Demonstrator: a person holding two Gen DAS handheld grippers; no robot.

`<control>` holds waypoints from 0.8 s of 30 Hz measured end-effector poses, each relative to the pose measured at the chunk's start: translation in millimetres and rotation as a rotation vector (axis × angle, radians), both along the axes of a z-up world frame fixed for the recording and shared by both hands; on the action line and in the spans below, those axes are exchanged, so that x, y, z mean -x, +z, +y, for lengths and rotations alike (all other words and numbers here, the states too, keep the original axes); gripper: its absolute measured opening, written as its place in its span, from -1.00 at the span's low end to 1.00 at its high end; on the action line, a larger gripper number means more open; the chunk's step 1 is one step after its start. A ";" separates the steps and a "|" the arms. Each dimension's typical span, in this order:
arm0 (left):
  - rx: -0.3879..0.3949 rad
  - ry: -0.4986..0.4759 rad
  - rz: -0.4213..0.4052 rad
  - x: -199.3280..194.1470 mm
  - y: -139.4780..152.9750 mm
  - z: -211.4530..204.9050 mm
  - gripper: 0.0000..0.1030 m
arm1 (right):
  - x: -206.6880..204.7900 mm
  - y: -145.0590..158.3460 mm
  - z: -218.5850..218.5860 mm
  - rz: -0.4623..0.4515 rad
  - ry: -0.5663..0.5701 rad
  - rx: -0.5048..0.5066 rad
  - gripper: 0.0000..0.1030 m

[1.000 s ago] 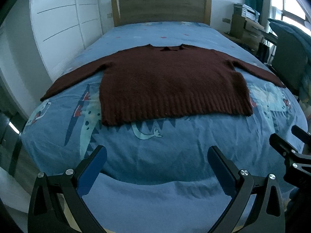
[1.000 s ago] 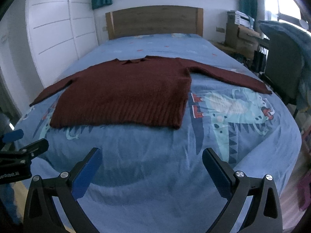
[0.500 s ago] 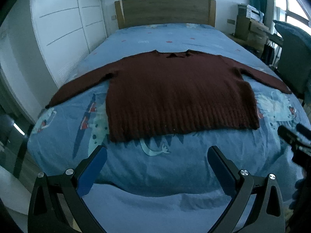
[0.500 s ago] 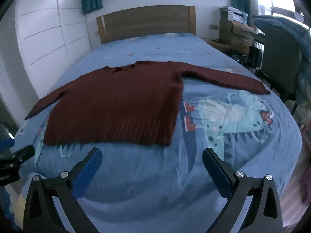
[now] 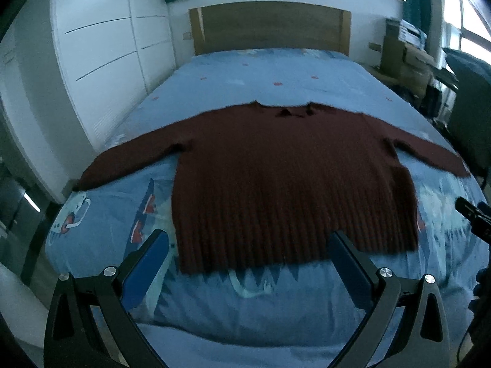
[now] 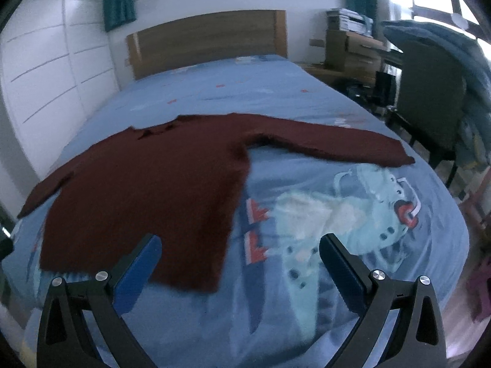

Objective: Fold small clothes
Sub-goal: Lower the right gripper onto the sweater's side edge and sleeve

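On blue dinosaur-print bedspread: 1 dark maroon ribbed knit sweater, flat, sleeves outstretched, hem nearest. Left gripper spread wide above hem, holding nothing; right gripper likewise, over hem corner.

A dark maroon knit sweater lies flat and unfolded, front up, sleeves spread wide to both sides, collar at the far end. Its ribbed hem sits just ahead of the left gripper, spanning its wide-apart fingers. The hem's right corner lies between the right gripper fingers.
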State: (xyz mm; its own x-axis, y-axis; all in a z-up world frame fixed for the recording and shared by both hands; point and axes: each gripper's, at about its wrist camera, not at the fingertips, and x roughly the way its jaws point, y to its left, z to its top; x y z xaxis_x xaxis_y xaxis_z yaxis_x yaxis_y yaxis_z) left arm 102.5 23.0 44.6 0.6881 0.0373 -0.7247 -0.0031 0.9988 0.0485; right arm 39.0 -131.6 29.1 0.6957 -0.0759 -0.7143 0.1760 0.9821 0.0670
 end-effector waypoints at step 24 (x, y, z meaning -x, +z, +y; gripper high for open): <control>0.029 0.068 0.159 -79.4 -24.5 10.5 0.97 | -127.7 -64.0 -190.4 0.082 -0.291 -0.101 0.99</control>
